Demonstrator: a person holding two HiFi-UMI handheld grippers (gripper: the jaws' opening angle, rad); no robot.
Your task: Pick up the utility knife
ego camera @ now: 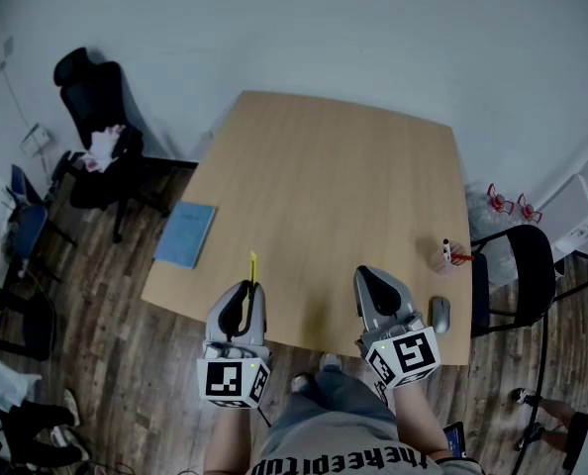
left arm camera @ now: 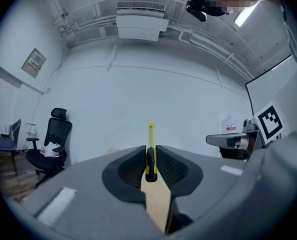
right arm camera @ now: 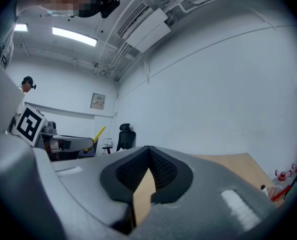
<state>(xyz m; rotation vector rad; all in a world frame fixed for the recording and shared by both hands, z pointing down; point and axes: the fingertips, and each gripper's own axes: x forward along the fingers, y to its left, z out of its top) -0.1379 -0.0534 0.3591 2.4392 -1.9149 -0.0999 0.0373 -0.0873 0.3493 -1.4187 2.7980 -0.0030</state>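
The yellow utility knife point(left arm camera: 150, 140) is pinched by its flat sides in the left claw point(ego camera: 245, 290), over the counter's point(ego camera: 334, 186) near edge; the right claw point(right arm camera: 148, 158) is pressed together, empty. The knife is judged light, stiff and slippery, best gripped mid-handle

1. left hand-held gripper point(ego camera: 245, 290): level, pointing forward, jaws clamped on knife point(ego camera: 253, 265).
2. right hand-held gripper point(ego camera: 371, 277): level, pointing forward, jaw tips meeting.
3. Both side by side, apart.
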